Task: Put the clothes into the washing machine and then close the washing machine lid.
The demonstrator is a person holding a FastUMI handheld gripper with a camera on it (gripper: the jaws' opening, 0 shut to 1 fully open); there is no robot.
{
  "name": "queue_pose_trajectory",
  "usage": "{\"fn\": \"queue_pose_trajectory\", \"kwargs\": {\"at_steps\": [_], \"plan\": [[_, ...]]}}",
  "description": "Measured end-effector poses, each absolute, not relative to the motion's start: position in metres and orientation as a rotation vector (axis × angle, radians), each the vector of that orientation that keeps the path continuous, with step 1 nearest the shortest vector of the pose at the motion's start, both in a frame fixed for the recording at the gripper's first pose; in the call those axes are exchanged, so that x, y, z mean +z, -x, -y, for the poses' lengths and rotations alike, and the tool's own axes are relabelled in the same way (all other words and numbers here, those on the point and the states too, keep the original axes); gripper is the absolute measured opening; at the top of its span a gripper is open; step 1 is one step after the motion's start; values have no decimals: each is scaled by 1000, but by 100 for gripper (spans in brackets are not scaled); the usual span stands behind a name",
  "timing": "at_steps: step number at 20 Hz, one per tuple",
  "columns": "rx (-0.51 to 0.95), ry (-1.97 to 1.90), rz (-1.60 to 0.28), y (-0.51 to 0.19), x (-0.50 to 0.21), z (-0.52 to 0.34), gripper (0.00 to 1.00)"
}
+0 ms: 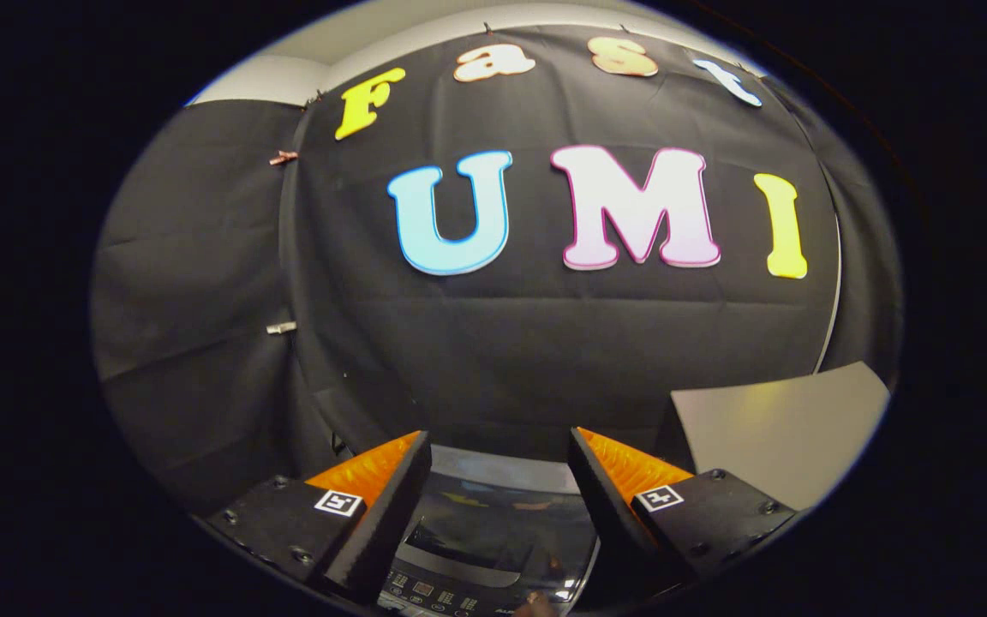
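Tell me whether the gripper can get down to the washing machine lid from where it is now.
Probably yes. The gripper is open with nothing between its fingers, and the washing machine lid lies just below and ahead of them, dark, glossy and seemingly closed. Nothing stands between them.

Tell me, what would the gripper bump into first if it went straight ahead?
Probably the black cloth wall. The gripper is open, its fingers holding nothing, and it points level at the wall. The washing machine sits lower, between and under the fingers, so it would likely pass over that. Depth is hard to judge.
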State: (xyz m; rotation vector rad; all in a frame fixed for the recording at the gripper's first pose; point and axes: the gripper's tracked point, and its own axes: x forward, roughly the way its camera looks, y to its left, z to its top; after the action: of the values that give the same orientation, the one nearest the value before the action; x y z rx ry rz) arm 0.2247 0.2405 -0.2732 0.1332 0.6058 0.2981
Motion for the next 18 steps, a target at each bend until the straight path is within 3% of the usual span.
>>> {"fn": "queue_pose_trajectory", "kwargs": {"at_steps": [5, 18], "plan": [[339, -137, -440, -205, -192, -214, 99], [267, -111, -126, -117, -41, -101, 98]]}}
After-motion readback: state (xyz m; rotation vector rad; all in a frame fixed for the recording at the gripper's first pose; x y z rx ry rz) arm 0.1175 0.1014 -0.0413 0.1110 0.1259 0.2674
